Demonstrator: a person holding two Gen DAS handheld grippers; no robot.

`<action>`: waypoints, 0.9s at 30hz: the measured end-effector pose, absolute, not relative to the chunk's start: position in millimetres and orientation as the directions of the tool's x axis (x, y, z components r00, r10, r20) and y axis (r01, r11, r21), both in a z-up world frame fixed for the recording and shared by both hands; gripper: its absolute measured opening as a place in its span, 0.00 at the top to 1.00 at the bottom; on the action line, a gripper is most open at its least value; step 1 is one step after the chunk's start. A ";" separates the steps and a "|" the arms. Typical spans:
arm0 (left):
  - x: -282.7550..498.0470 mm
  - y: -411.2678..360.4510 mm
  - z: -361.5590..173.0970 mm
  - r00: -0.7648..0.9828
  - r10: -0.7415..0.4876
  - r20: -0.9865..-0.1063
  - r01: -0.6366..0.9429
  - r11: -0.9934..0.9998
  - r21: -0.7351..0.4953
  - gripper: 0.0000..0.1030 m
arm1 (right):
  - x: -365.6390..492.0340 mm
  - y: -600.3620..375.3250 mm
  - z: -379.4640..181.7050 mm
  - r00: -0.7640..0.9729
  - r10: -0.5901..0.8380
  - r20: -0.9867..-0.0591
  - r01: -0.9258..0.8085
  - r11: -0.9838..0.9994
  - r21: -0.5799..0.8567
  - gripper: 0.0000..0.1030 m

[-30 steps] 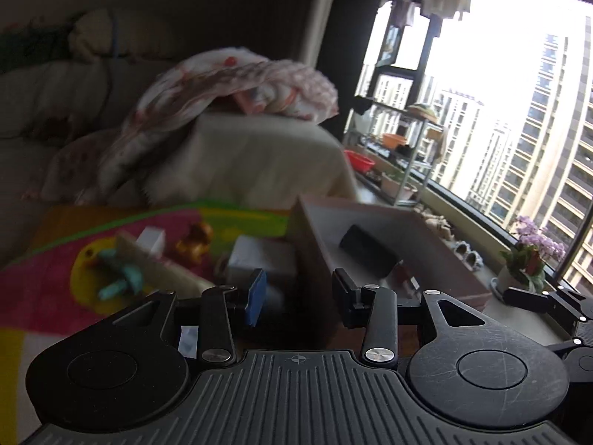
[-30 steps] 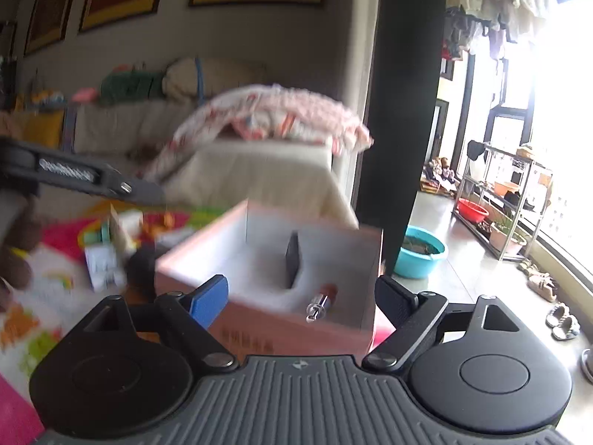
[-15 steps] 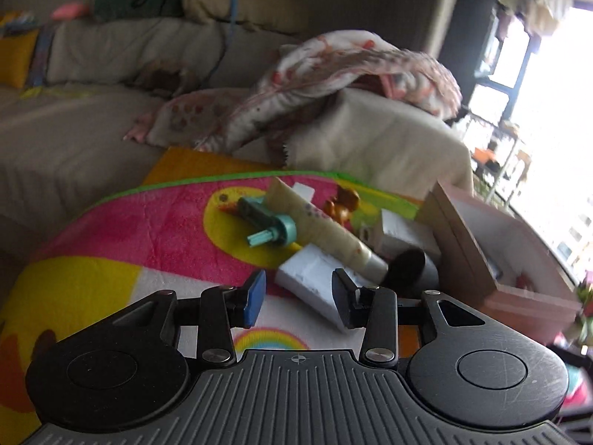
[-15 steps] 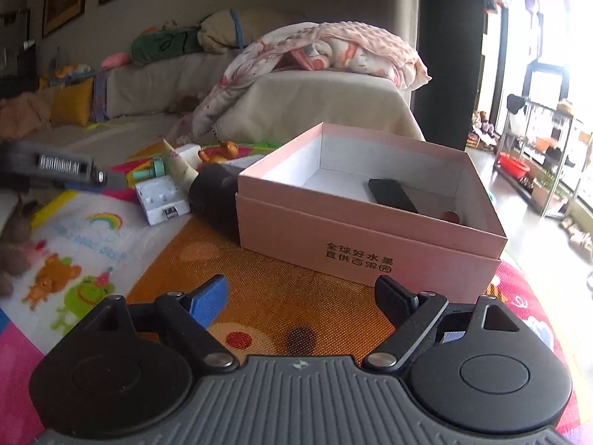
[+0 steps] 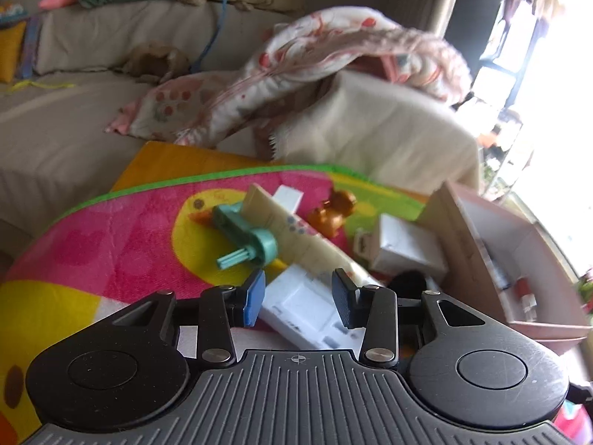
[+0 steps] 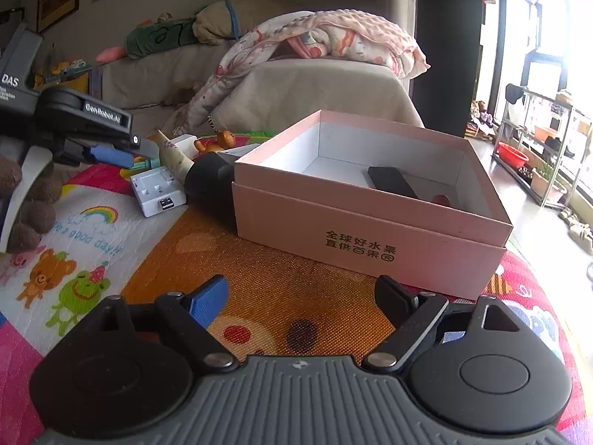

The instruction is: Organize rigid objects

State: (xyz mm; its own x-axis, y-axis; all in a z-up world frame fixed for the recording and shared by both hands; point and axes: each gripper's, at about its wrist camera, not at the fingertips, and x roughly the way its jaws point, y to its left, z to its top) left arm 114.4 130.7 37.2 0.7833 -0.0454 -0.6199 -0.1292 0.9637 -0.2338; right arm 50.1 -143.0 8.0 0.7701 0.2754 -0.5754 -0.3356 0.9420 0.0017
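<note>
A pink open box (image 6: 370, 218) stands on the colourful mat; inside lie a black flat device (image 6: 393, 181) and a small red item (image 6: 443, 199). Left of the box lie a white charger block (image 6: 157, 193), a black cylinder (image 6: 207, 181), a cream tube (image 5: 296, 233), a teal toy (image 5: 244, 239), an orange bear figure (image 5: 331, 211) and a white box (image 5: 404, 248). My left gripper (image 5: 298, 296) is open, its jaws either side of the white charger block (image 5: 307, 307) just above it. My right gripper (image 6: 300, 296) is open and empty, low over the mat in front of the box.
A beige sofa (image 5: 74, 111) with a pink patterned blanket (image 5: 315, 59) stands behind the mat. A metal shelf rack (image 6: 541, 152) and bright windows are at the right. The box (image 5: 519, 259) also shows at the right of the left wrist view.
My left gripper has swung from the box toward the pile and moved down over the white charger block. My right gripper has drawn back from the box and lowered toward the mat.
</note>
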 end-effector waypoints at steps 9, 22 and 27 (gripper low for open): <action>139.0 133.1 44.1 0.783 -0.078 -0.618 -0.144 0.942 -0.302 0.58 | 52.8 -144.2 6.4 0.756 0.282 -0.591 -0.336 0.942 0.019 0.16; 177.1 113.0 35.6 0.758 0.006 -0.652 -0.104 0.988 -0.112 0.64 | 54.7 -146.7 5.7 0.748 0.292 -0.597 -0.335 0.941 0.040 0.16; 144.9 115.8 28.5 0.748 -0.059 -0.661 -0.030 0.992 -0.123 0.64 | 55.3 -148.3 6.0 0.746 0.300 -0.594 -0.337 0.940 0.051 0.16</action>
State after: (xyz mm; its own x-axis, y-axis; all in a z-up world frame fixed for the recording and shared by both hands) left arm 144.9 115.8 28.5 0.7479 -0.0593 -0.6612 -0.0297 0.9920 -0.1225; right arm 55.3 -148.3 6.0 0.7461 0.2999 -0.5944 -0.3371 0.9401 0.0512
